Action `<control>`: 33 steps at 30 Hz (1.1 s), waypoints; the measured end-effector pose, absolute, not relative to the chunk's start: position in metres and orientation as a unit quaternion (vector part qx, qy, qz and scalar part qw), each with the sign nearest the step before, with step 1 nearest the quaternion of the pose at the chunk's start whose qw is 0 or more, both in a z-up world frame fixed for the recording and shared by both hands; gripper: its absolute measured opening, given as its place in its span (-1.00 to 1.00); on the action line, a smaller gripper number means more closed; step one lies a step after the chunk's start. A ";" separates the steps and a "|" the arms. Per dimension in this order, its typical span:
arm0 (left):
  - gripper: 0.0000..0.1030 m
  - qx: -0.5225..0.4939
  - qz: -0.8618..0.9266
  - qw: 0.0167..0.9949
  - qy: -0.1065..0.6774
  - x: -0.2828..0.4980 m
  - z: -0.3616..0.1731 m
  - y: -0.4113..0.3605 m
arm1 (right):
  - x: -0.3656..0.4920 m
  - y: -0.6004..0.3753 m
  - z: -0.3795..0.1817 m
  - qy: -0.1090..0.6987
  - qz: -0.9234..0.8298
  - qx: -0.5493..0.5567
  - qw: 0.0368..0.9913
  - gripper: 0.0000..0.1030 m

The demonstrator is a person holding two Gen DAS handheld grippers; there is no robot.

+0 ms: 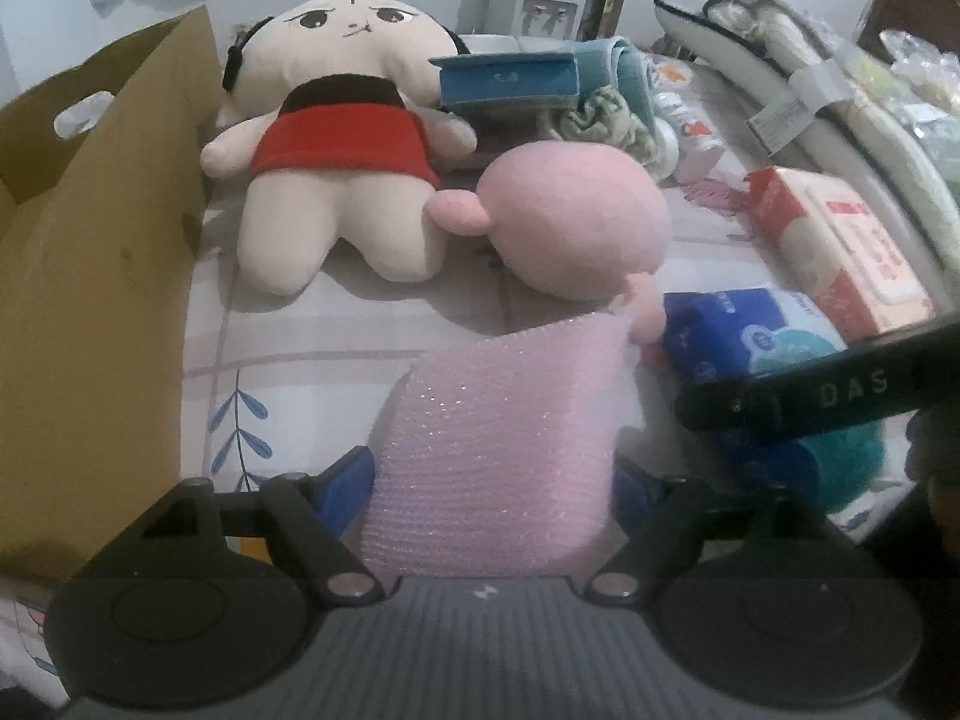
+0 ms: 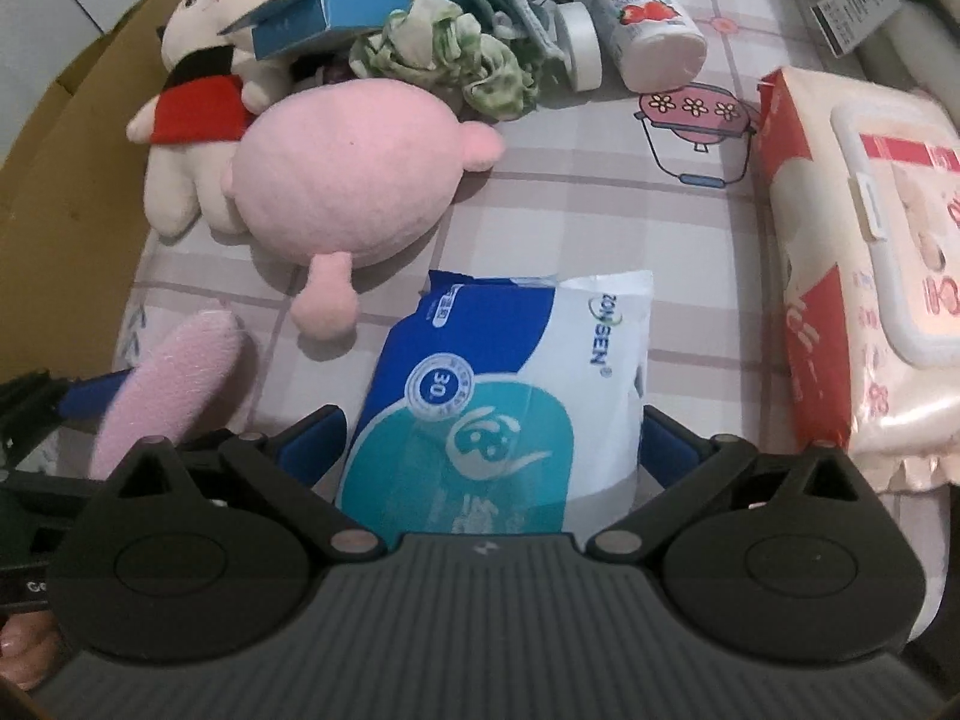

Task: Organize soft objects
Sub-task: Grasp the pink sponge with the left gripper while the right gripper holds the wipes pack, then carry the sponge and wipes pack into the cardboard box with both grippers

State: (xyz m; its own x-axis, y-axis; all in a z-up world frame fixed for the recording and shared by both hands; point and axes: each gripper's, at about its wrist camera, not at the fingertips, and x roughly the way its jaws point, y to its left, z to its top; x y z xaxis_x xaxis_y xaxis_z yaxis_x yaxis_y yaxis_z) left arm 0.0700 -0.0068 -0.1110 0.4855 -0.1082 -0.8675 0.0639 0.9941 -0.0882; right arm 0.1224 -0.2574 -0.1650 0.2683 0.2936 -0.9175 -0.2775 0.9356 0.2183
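Right tongs (image 2: 492, 450) grip a blue "ZONSEN" pack (image 2: 498, 396) marked "30"; left tongs (image 1: 492, 480) clamp a pink sponge (image 1: 498, 450)

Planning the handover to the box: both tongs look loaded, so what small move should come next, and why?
Probably swing the left tongs, shut on the sparkly pink sponge pad, leftward over the open brown cardboard box beside them.

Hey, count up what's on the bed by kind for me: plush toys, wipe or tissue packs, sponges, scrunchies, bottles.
Plush toys: 2, the cream doll in red and the pink plush.
Packs: 2, the blue pack and the red pack.
Sponges: 1, the pink sponge.
Scrunchies: 1, the green scrunchie.
Bottles: 1, the white bottle.
Total: 7
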 end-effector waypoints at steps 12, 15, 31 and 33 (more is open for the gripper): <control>0.69 -0.020 -0.094 0.871 0.482 0.057 -0.086 -0.003 | 0.118 -0.278 -0.159 0.560 0.208 0.046 0.801 0.95; 0.69 -0.015 -0.097 0.859 0.502 0.069 -0.096 -0.005 | 0.120 -0.281 -0.163 0.561 0.218 0.048 0.797 0.92; 0.56 0.024 -0.094 0.836 0.540 0.099 -0.112 -0.022 | 0.123 -0.269 -0.163 0.548 0.249 -0.005 0.799 0.59; 0.52 0.022 -0.089 0.837 0.539 0.098 -0.111 -0.022 | 0.122 -0.272 -0.162 0.545 0.247 0.002 0.801 0.51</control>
